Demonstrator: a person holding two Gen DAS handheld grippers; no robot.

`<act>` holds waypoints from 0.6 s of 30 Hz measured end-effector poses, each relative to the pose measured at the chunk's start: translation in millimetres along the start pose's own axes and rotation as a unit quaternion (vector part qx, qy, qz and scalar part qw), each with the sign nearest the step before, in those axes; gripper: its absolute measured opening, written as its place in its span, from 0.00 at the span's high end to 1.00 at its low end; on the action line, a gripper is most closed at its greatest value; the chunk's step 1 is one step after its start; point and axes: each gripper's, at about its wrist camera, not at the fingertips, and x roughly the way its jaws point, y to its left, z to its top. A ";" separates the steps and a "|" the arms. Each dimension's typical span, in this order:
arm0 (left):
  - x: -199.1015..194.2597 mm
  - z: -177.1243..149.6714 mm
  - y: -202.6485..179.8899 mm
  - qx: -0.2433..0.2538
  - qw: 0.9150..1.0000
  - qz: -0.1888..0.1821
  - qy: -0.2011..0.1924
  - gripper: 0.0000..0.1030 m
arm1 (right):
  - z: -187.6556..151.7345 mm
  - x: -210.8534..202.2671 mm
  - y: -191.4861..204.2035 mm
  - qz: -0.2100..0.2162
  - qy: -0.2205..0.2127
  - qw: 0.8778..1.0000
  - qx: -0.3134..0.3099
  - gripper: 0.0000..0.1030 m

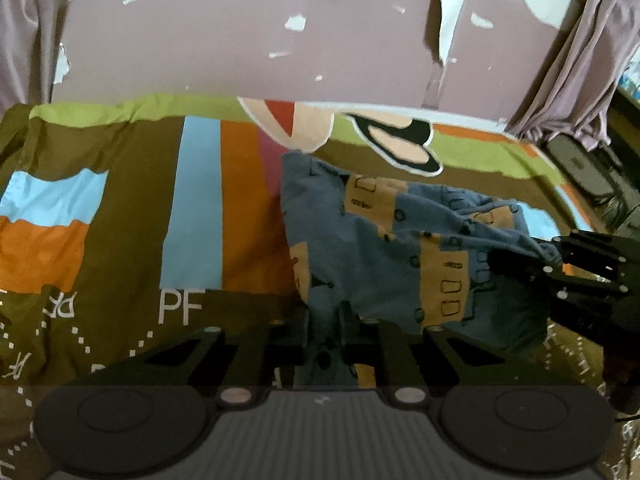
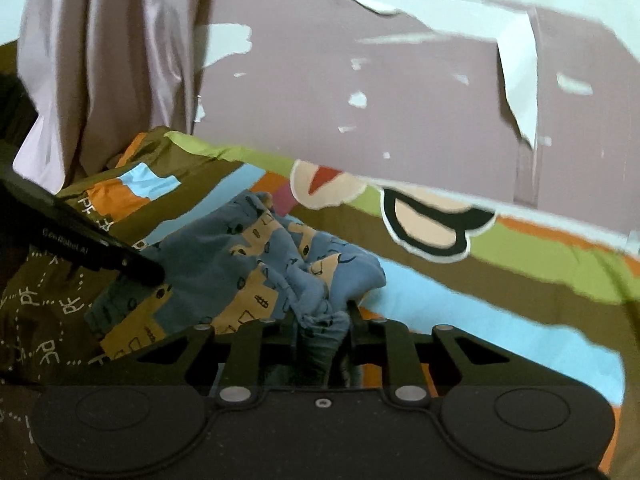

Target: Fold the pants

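Both the left gripper point(image 1: 325, 334) and right gripper point(image 2: 323, 330) are clamped on the pants point(image 1: 384, 240), which stretch between them toward the bedspread's point(image 1: 132, 208) far edge.

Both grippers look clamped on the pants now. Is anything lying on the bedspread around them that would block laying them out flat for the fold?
Nothing visible does. The left gripper and right gripper each pinch the blue and tan pants, with only cloth between the pads. The patterned bedspread around them shows no loose objects; the wall lies beyond the far edge.

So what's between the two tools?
The blue patterned pants, stretched from the left tool to the right tool, in the left wrist view.
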 end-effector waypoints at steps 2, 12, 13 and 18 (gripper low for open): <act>-5.7 4.9 -1.8 -0.001 1.000 -0.003 -0.007 0.86 | 9.5 -2.8 3.4 -0.001 -0.010 1.000 -0.018 0.79; -27.2 73.8 5.7 0.026 0.995 0.030 -0.096 0.86 | 107.0 25.0 -12.8 -0.002 -0.051 0.996 -0.068 0.79; -27.5 79.7 8.1 0.025 0.994 0.034 -0.103 0.86 | 116.3 32.4 -12.8 -0.003 -0.052 0.996 -0.075 0.79; 3.1 98.3 25.7 0.013 0.993 0.072 -0.093 0.83 | 135.7 86.6 -14.0 -0.004 -0.021 0.996 -0.086 0.68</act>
